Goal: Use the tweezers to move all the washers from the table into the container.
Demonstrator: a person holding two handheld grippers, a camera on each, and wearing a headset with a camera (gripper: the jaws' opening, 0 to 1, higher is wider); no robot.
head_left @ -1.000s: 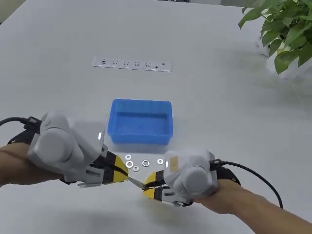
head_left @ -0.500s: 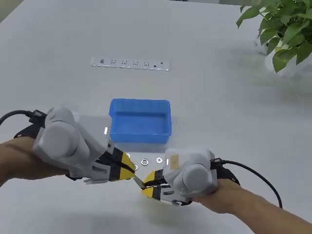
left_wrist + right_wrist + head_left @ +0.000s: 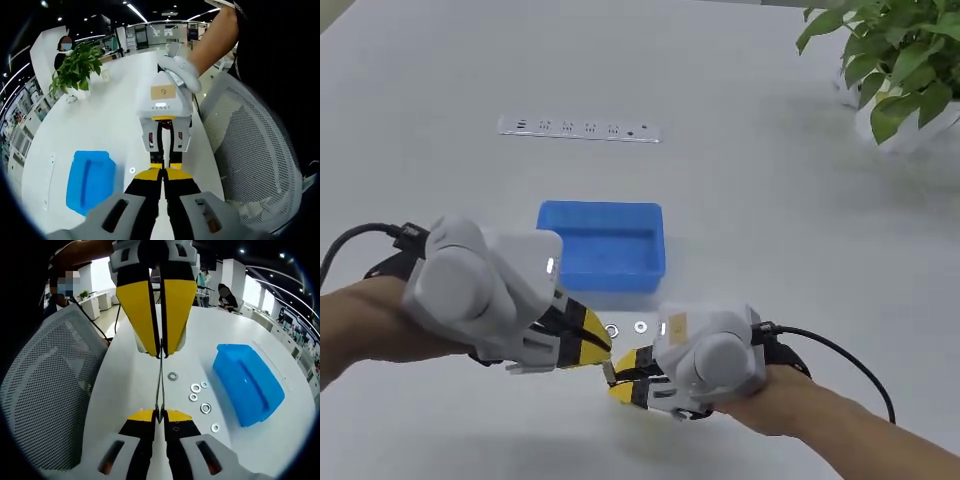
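The blue container (image 3: 602, 245) sits open on the white table (image 3: 790, 250), a shallow rectangular tray whose inside shows bare blue plastic. The washers (image 3: 195, 388) lie loose on the table just in front of its near wall. In the right gripper view six can be counted, scattered between the container and the tweezers (image 3: 160, 385), and none touches the tray. In the head view two of them lie in the gap between the grippers and the container's near wall. The thin metal tweezers run straight from one gripper to the other. The right gripper (image 3: 159, 415) has its yellow-tipped jaws pressed together on one end, and the left gripper (image 3: 161, 354), facing it nose to nose, is clamped on the other end. In the head view the two grippers meet low over the table, near the person and just short of the washers. Beyond the container a white power strip (image 3: 578, 128) lies flat, and a leafy plant (image 3: 890, 60) stands at the far right corner. A mesh chair (image 3: 50, 390) stands beside the table.
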